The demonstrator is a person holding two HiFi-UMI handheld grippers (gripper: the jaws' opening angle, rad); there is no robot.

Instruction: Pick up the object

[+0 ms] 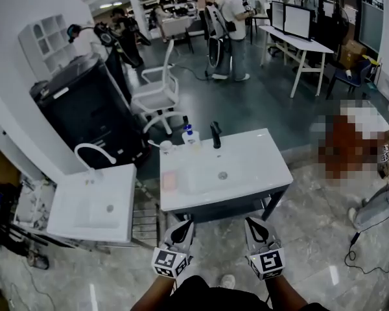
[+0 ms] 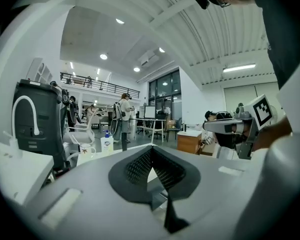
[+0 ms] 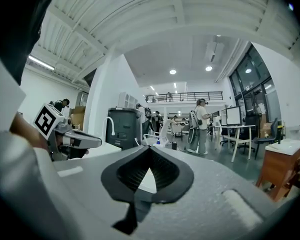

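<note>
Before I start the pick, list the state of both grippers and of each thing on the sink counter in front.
left gripper: shut, empty.
right gripper: shut, empty.
black faucet: upright, no water seen running.
pump bottle: upright, left of the faucet.
mug: upright, at the counter's back left corner.
pink block: lying flat, left of the basin.
basin: nothing in it.

White chair (image 1: 157, 96) beside black cabinet (image 1: 91, 112)

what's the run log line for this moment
left gripper: shut, empty | right gripper: shut, empty | both short of sink counter | pink block beside basin: untouched
</note>
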